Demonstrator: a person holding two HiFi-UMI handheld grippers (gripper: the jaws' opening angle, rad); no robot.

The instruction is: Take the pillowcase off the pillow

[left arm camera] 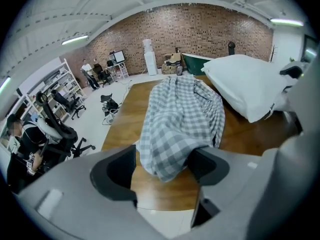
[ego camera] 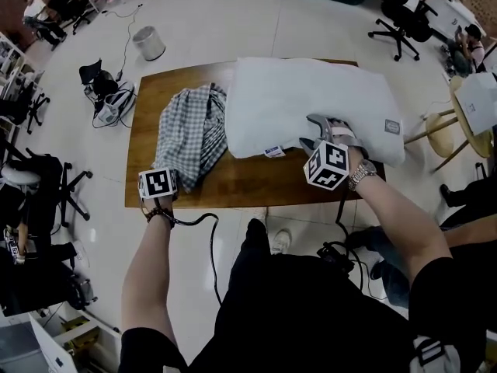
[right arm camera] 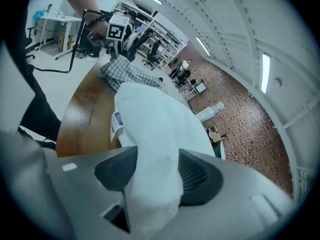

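The grey-and-white checked pillowcase [ego camera: 190,134] lies crumpled on the left half of the wooden table [ego camera: 256,181], apart from the bare white pillow [ego camera: 311,103] on the right half. My left gripper [ego camera: 161,176] is at the table's front edge, over the pillowcase's near end. In the left gripper view the jaws [left arm camera: 162,166] stand open with the checked cloth [left arm camera: 180,119] lying loose between them. My right gripper [ego camera: 314,130] is at the pillow's front edge. Its jaws [right arm camera: 155,176] are open around a fold of the pillow [right arm camera: 155,129].
A grey bin [ego camera: 149,43] and a bag [ego camera: 109,92] stand on the floor beyond the table's left end. Office chairs [ego camera: 400,18] and a round table [ego camera: 474,107] are at the right. A cable [ego camera: 206,231] hangs from the left gripper. People sit at the room's edges.
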